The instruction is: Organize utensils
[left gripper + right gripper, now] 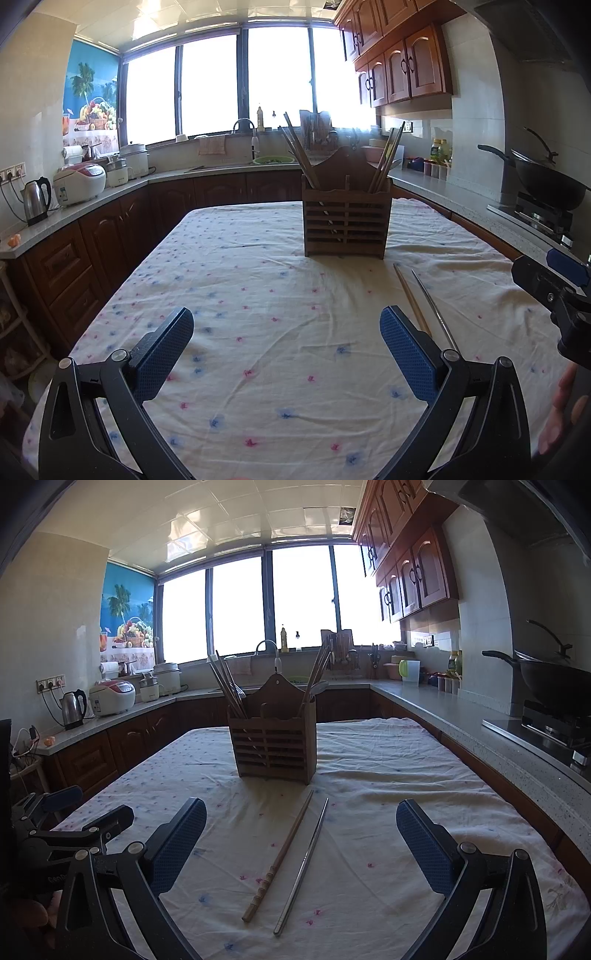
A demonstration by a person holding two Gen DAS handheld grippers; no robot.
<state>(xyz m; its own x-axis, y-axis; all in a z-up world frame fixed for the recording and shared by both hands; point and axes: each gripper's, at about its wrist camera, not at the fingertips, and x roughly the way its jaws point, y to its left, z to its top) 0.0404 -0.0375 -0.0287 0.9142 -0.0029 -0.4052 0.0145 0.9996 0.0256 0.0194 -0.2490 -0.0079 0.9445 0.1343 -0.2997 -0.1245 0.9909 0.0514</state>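
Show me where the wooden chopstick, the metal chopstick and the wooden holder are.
wooden chopstick (280,856), right wrist view, middle of shaft
metal chopstick (303,864), right wrist view, middle of shaft
wooden holder (273,747), right wrist view, slatted front

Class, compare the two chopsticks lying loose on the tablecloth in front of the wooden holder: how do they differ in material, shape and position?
The wooden chopstick is light brown and matte; the metal chopstick is silvery and shiny. The wooden chopstick has a ridged, grooved grip at its near end, while the metal chopstick looks smooth along its length. The wooden one lies to the left, the metal one to the right. Both lie flat on the tablecloth, apart, pointing toward the wooden utensil holder, ungripped.
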